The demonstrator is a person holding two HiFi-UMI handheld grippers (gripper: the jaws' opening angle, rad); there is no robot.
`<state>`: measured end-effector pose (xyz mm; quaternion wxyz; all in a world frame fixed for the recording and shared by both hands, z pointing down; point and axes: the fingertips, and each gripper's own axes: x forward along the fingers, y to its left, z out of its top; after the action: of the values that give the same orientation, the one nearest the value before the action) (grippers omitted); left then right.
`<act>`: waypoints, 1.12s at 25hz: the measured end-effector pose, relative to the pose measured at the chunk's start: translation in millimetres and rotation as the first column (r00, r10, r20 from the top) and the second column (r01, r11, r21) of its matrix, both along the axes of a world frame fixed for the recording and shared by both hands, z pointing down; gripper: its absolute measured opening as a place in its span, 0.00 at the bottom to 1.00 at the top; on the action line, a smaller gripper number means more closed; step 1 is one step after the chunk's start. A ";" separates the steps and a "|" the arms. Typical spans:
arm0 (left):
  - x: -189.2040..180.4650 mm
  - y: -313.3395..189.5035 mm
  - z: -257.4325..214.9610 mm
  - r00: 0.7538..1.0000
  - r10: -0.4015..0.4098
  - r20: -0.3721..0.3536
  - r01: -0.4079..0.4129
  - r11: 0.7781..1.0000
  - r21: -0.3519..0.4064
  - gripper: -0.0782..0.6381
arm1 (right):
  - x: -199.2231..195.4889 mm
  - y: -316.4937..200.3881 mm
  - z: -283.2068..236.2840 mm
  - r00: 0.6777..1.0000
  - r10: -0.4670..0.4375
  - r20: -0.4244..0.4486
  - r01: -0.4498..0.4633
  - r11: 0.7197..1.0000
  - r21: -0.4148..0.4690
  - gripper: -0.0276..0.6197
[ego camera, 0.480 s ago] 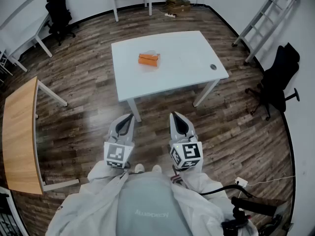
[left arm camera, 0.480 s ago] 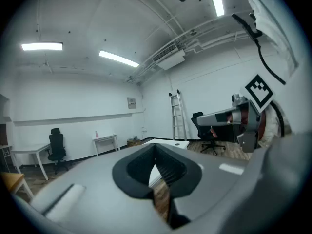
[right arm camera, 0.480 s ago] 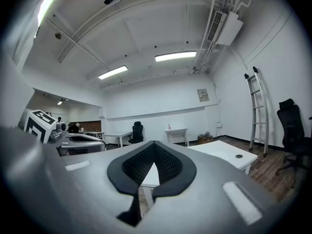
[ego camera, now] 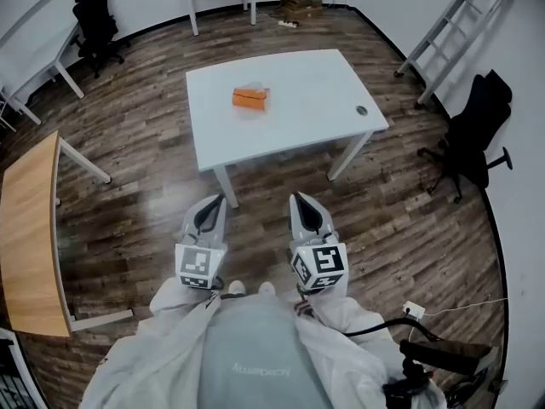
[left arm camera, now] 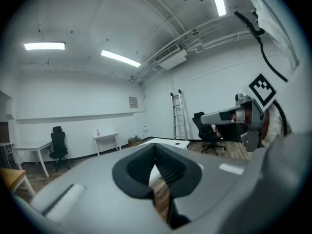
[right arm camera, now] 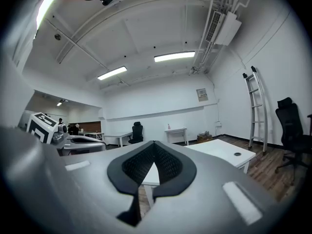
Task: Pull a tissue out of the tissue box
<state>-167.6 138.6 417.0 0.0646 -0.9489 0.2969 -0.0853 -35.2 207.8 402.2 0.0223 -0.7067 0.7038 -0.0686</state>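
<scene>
Orange tissue box (ego camera: 251, 99) on white desk (ego camera: 315, 83). Left tongs (ego camera: 213, 204) and right tongs (ego camera: 300, 203) side by side over wood floor (ego camera: 128, 194), well short of desk.

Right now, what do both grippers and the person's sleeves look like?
The left gripper and right gripper are light grey tapered shells. Black ribbed pads line the jaws. Each carries a white cube with black square markers. The sleeves are white, and a black cable runs by the right one.
</scene>
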 end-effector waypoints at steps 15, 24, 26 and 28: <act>10.2 8.1 -5.8 1.000 -0.021 0.013 0.020 0.999 0.028 0.11 | 17.7 11.3 6.6 0.999 -0.001 0.040 0.000 1.000 0.008 0.04; 12.5 6.2 -4.9 0.999 -0.030 0.022 0.030 0.999 0.030 0.11 | 24.1 10.1 9.0 0.999 -0.003 0.052 0.002 1.000 0.010 0.04; 12.7 4.9 1.7 0.999 -0.031 0.022 0.030 0.999 0.027 0.11 | 25.4 10.2 11.5 0.999 -0.002 0.053 0.001 1.000 0.004 0.04; 14.8 2.7 5.8 0.999 -0.029 0.021 0.028 0.999 0.023 0.11 | 26.4 9.2 14.9 0.999 -0.001 0.054 0.002 1.000 -0.003 0.04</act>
<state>-152.8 141.3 422.8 0.0774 -0.9428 0.3107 -0.0929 -8.7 217.0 417.2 0.0402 -0.7041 0.7033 -0.0889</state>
